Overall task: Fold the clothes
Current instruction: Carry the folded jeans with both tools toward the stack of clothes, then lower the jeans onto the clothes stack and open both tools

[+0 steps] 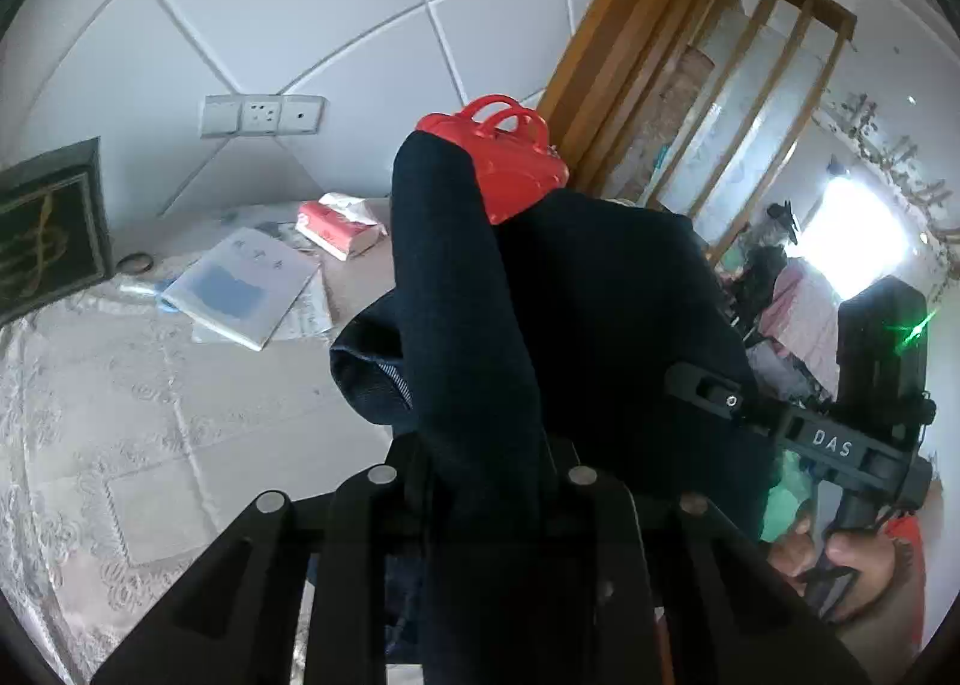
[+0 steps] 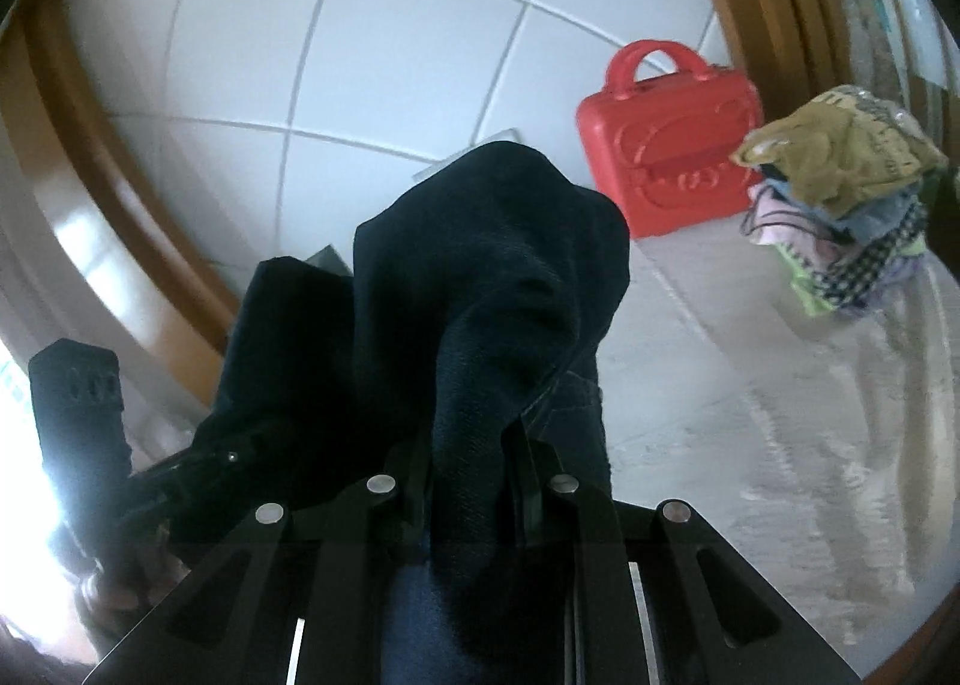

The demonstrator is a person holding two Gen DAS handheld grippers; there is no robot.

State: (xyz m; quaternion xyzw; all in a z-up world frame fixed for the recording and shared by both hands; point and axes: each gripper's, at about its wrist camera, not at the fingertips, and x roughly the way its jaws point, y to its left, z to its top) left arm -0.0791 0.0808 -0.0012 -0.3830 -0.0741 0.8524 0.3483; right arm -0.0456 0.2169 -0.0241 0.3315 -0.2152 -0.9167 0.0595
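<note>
A dark navy denim garment (image 1: 540, 313) is held up off the table between both grippers. My left gripper (image 1: 480, 481) is shut on a bunched fold of it, which rises in front of the camera and hides the fingertips. My right gripper (image 2: 474, 481) is shut on another fold of the same garment (image 2: 480, 277), which drapes over its fingers. The right gripper's body (image 1: 870, 385) shows in the left wrist view at the right, beside the garment. The left gripper's body (image 2: 78, 415) shows at the left of the right wrist view.
A table with a lace cloth (image 1: 120, 415) lies below. On it are a red toy case (image 2: 666, 144), a pile of folded clothes (image 2: 840, 205), a booklet (image 1: 240, 289), a tissue pack (image 1: 336, 229) and a dark framed box (image 1: 48, 229). A tiled wall and a wooden frame (image 1: 630, 24) stand behind.
</note>
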